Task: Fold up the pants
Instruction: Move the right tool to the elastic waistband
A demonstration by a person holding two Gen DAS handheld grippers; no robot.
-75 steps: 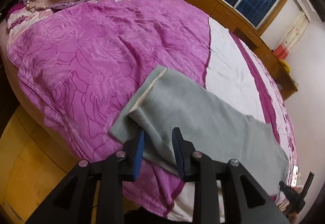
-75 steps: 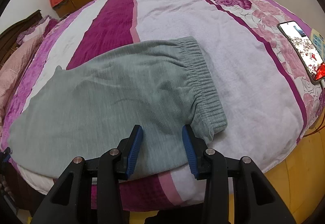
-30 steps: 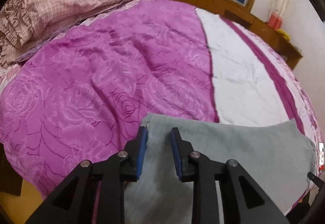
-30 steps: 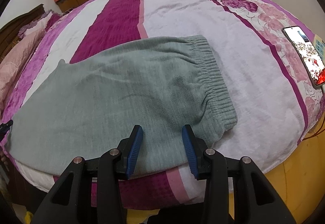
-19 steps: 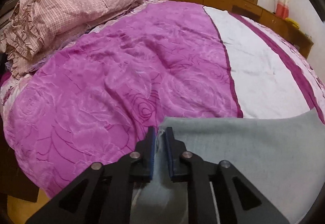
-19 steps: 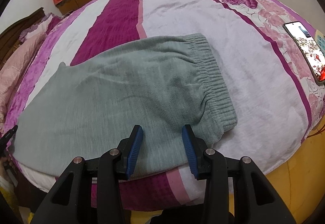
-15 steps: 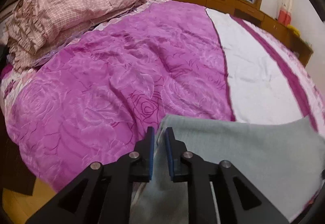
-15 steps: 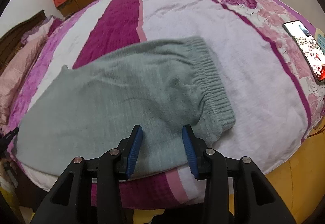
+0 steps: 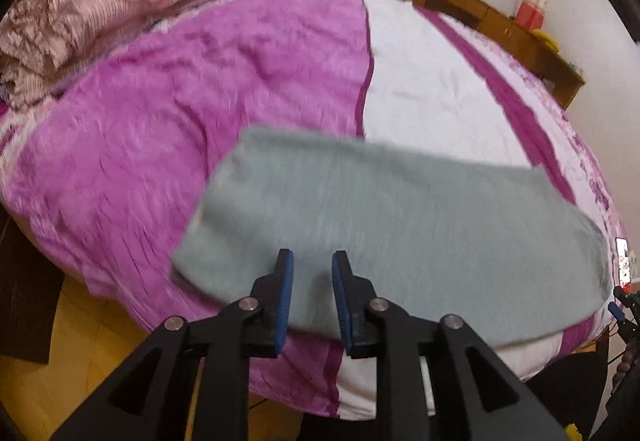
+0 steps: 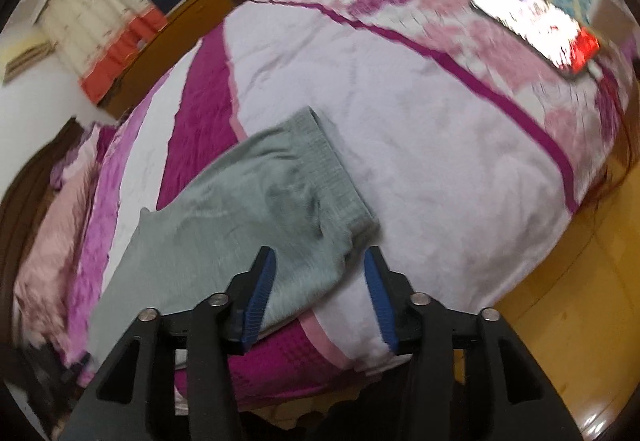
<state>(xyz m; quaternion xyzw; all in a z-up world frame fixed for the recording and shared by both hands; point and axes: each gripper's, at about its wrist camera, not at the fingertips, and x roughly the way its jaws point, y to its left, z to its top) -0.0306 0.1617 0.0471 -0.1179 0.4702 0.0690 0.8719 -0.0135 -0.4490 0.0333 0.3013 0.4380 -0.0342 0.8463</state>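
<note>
The grey pants (image 9: 400, 217) lie flat on the bed, folded lengthwise, near its front edge. In the left wrist view my left gripper (image 9: 312, 273) is open and empty, pulled back over the near edge of the leg end. In the right wrist view the pants (image 10: 240, 237) show their ribbed waistband (image 10: 340, 181) at the right. My right gripper (image 10: 316, 277) is open and empty, just before the waistband's near corner. Both views are blurred by motion.
The bed has a magenta quilt (image 9: 180, 89) and a white and pink striped cover (image 10: 420, 145). A lit phone (image 10: 536, 25) lies at the far right of the bed. A pink checked blanket (image 9: 92, 9) is heaped at the far left. Wooden floor (image 10: 580, 301) borders the bed.
My left gripper has let go of the leg end, opened and drawn back. My right gripper has stayed open and swung away, its view tilting to the right.
</note>
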